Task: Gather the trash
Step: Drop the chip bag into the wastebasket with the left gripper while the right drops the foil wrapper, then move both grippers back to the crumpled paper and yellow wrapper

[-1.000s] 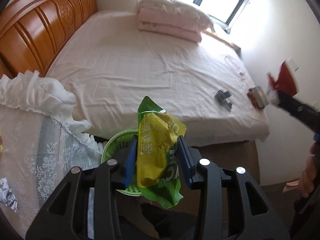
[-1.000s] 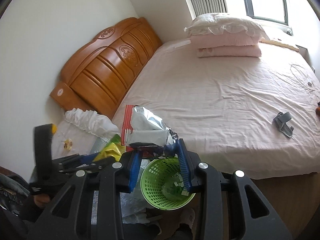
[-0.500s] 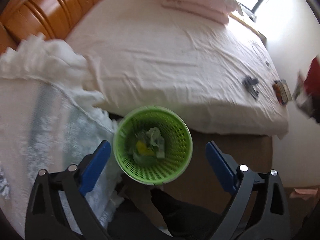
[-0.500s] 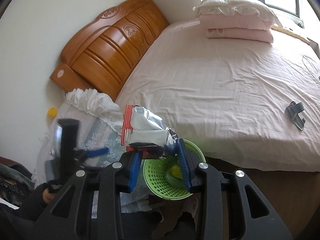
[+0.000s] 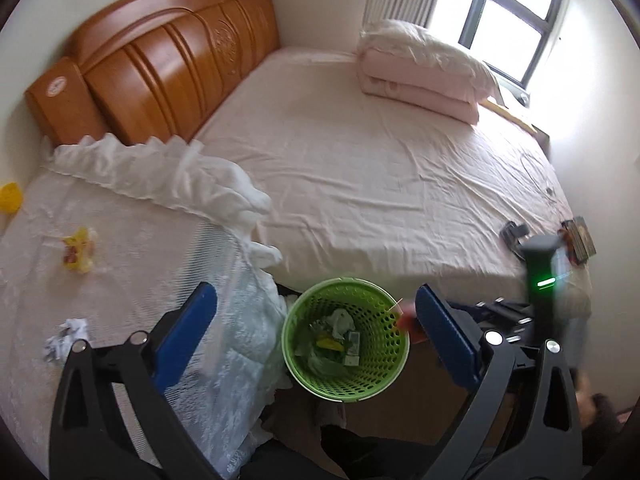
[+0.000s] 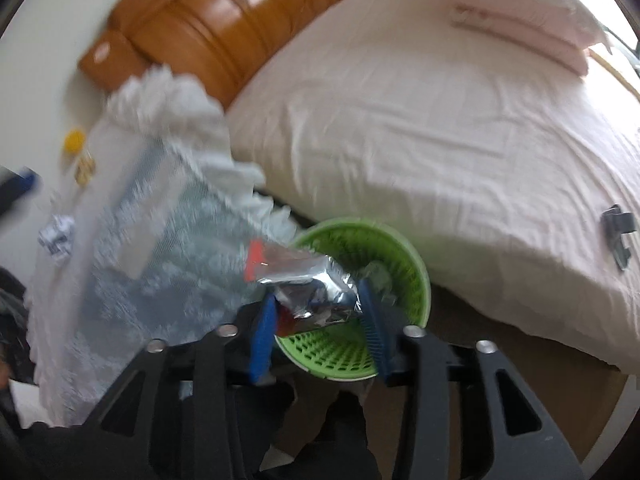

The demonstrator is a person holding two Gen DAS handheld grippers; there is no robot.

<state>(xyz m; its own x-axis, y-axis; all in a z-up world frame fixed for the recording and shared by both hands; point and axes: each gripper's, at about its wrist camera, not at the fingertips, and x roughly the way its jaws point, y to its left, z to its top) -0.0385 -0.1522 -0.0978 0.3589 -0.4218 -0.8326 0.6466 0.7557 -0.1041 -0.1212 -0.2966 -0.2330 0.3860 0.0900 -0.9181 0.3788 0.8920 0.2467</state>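
A green perforated basket (image 5: 384, 360) stands on the floor between the bed and a lace-covered nightstand; it holds the yellow-green snack bag (image 5: 328, 346) and other scraps. My left gripper (image 5: 316, 332) is open and empty above it. My right gripper (image 6: 316, 316) is shut on a silver foil wrapper with a red edge (image 6: 298, 270), held over the basket's near rim (image 6: 332, 356). The right gripper's body (image 5: 540, 280) shows at the right in the left wrist view. A yellow wrapper (image 5: 78, 250) and a crumpled paper (image 5: 66, 338) lie on the nightstand.
The nightstand's lace cloth (image 5: 140, 280) hangs to the left of the basket. The bed (image 5: 380, 184) with folded pink bedding (image 5: 420, 76) is behind. A grey clip (image 6: 618, 230) and a dark box (image 5: 580, 238) lie near the bed's right edge. A yellow object (image 5: 10, 198) is at far left.
My left gripper opened and dropped the yellow-green bag into the basket, then pulled up and back. My right gripper moved down over the basket with the foil wrapper.
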